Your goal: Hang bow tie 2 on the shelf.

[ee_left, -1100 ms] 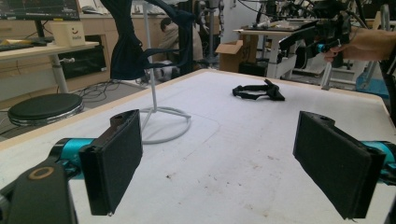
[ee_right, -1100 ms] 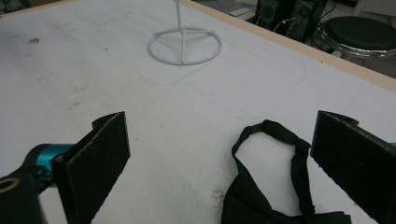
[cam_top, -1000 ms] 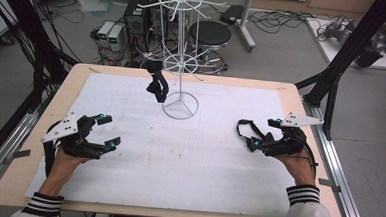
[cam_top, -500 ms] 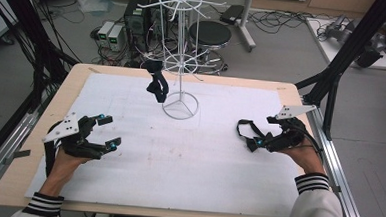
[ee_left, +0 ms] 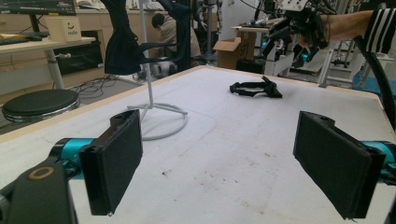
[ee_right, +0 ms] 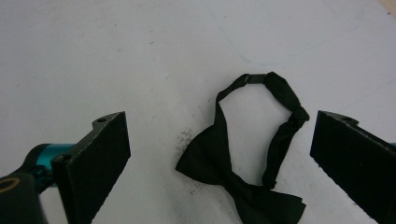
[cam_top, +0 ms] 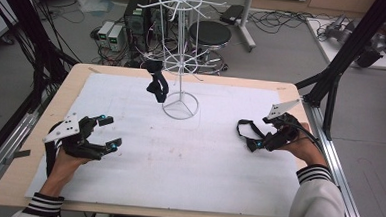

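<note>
**A:** Bow tie point(ee_right: 243, 158) location? Flat on the worktop point(cam_top: 202, 179) near the right edge, strap looped, right gripper point(cam_top: 253, 136) hanging just above with jaws wide apart, nothing held.

**B:** Yep. Left gripper point(cam_top: 110, 131) also spread wide, holding nothing, near the left edge. Second dark tie point(cam_top: 157, 84) hanging on the white wire stand point(cam_top: 180, 108) by the far edge.

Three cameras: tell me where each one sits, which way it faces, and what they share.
High view: above the person's side, looking forward and down at the table; both forearms, left gripper, right gripper.
Left gripper view: rides the left gripper, looking across the table at the rack; its own jaws.
Right gripper view: looks down at the bow tie; its own jaws.
Shared: all three see the bow tie.
</note>
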`<state>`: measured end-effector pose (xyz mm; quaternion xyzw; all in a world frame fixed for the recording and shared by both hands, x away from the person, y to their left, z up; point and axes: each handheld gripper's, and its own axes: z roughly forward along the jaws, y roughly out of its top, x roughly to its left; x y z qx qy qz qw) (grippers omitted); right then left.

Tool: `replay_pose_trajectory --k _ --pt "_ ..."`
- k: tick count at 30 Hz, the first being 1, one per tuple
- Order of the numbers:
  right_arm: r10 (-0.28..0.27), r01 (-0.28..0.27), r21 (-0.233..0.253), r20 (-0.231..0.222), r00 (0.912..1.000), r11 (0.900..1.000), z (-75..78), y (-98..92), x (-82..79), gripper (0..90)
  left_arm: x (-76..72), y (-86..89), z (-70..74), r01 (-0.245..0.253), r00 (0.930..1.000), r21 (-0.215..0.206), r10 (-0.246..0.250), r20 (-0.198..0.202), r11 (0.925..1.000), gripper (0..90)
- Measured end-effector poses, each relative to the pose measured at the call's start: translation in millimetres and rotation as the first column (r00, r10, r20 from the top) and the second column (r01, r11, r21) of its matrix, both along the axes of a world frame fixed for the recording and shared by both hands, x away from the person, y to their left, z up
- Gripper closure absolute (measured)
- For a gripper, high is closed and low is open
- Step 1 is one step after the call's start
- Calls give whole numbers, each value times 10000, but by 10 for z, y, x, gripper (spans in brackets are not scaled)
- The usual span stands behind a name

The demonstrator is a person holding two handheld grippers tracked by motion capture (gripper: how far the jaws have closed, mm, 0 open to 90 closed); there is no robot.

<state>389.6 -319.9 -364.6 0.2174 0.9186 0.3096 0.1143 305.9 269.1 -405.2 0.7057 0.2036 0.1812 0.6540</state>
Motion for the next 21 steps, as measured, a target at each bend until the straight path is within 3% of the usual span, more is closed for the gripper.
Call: replay_pose_trajectory --k 5,6,9,13,16,21 --pt "196 -212 -454 -335 9992 9987 -74 7 24 45 1 -1 -1 -14 10000 -47 14 -30 10000 162" --pt "258 -298 -814 -493 9984 9962 -116 8 37 46 0 -3 -2 -26 10000 -48 26 -28 10000 163" --pt "285 -356 -981 -725 9970 9945 -158 9 55 46 5 -14 -12 44 10000 -49 -44 -73 10000 163" --pt "465 -567 -1361 -766 9960 9891 -220 30 89 46 10 -52 -37 110 9998 39 -109 -166 9999 163" --pt "677 -835 -1872 -893 9937 9788 -261 68 114 54 5 -61 -35 116 9999 84 -115 -124 9999 163" --pt "849 -1065 -2296 -1020 9912 9675 -306 91 121 81 4 -57 -33 97 9999 69 -96 -134 9999 163"
